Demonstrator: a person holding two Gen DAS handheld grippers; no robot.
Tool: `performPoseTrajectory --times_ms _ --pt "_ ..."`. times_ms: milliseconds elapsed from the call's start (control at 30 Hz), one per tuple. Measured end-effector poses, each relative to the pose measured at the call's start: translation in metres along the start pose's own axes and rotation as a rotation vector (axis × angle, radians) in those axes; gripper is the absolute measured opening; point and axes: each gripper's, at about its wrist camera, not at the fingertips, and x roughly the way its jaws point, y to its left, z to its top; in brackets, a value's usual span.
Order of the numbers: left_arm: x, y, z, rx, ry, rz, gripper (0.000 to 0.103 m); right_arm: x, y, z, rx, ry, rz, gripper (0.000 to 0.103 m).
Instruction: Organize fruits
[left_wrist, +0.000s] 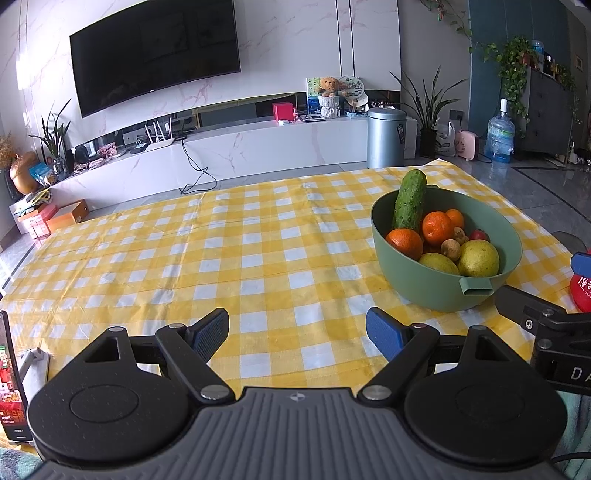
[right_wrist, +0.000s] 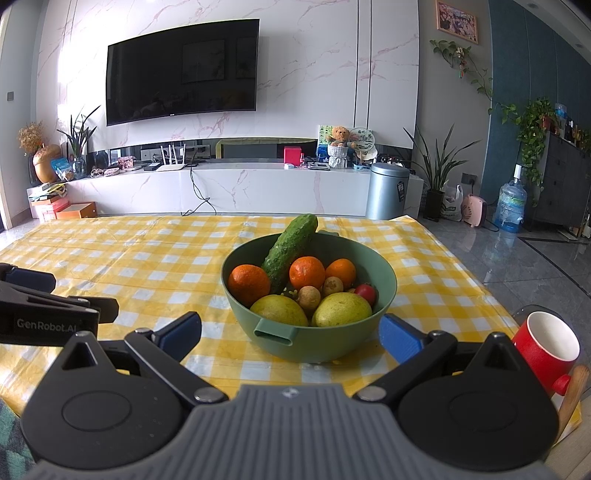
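We open on the left wrist view: our left gripper (left_wrist: 297, 334) hangs low over the yellow checked tablecloth (left_wrist: 221, 258), jaws spread wide, nothing between the blue pads (left_wrist: 210, 334). A phone on a stand (left_wrist: 11, 373) sits at nine o'clock, right at the frame edge. Up at two o'clock from our fingers stands the green bowl (left_wrist: 443, 291), well apart from them, and it's loaded: a cucumber (left_wrist: 410, 199) leaning upright against the far-left wall, oranges (left_wrist: 437, 227) behind, two yellow-green pears (left_wrist: 478, 257) at the front.

Over to the right wrist view. At nine o'clock the body of the other gripper pokes in. Our right gripper (right_wrist: 290, 334) is released too, fingers wide apart, and the green bowl (right_wrist: 306, 345) sits dead ahead at twelve o'clock, its near wall and spout-like handle (right_wrist: 275, 331) falling between the two blue pads (right_wrist: 400, 338); whether they touch it we can't tell. Inside we see the cucumber (right_wrist: 290, 253) tilted toward one o'clock, three oranges (right_wrist: 249, 284), small brownish round fruits (right_wrist: 309, 296) in the middle, a red tomato-like piece (right_wrist: 366, 291) at the right wall and the pears (right_wrist: 341, 309) nearest us. At three o'clock, a red mug (right_wrist: 546, 349) stands on the table's edge beside the right finger.
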Motion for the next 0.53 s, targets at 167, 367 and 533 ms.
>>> performPoseTrajectory --times_ms 167,367,533 --pt "-0.0009 0.0003 -0.0004 -0.002 0.000 0.000 0.098 0.0000 0.0001 -0.0001 0.000 0.000 0.000 0.099" --pt "-0.0012 0.0002 -0.0006 -0.002 -0.005 0.000 0.098 0.0002 0.0002 -0.0001 0.000 -0.001 0.000 0.099" --pt "-0.0052 0.0000 -0.0005 -0.003 -0.022 0.010 0.098 0.0003 0.0003 -0.0002 0.000 0.000 0.000 0.099"
